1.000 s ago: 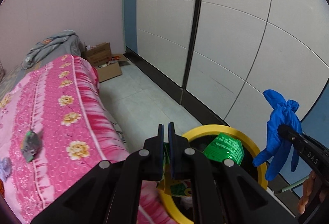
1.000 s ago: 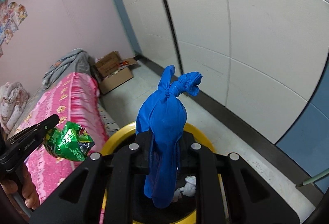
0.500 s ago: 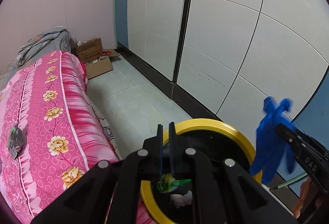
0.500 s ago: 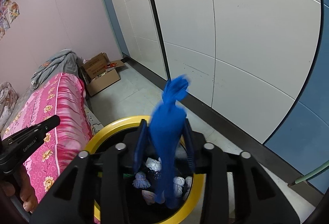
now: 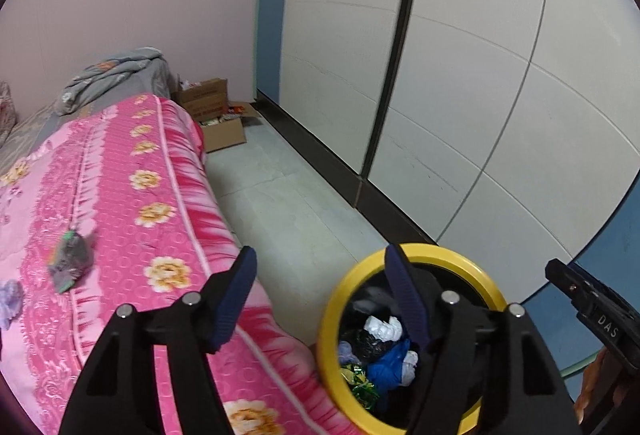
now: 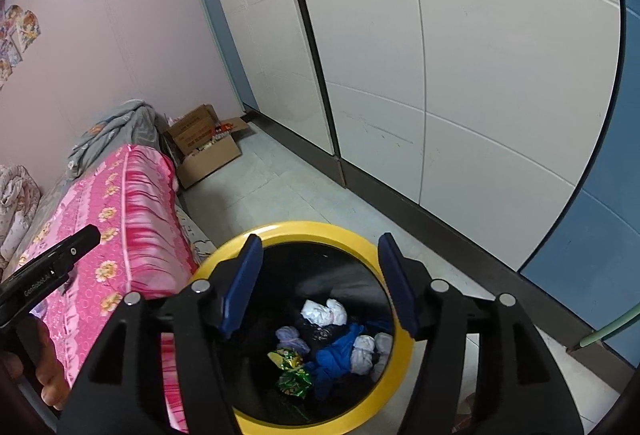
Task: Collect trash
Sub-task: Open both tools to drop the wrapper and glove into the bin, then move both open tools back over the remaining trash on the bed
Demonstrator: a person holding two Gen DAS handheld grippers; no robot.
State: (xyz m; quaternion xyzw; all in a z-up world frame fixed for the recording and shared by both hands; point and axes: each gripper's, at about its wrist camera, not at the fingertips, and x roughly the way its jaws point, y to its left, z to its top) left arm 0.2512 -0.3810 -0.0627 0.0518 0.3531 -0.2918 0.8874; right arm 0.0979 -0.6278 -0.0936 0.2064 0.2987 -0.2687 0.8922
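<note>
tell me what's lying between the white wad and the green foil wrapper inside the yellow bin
In the right wrist view, a pale lavender wad and dark crumpled plastic lie between the white wad and the green foil wrapper in the yellow bin.

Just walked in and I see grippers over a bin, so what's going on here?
A person is collecting trash with two handheld grippers. Both the left gripper and right gripper have just been opening and hold nothing. The blue glove and green wrapper lie inside the yellow-rimmed bin. A grey crumpled scrap waits on the pink bedspread.
</note>
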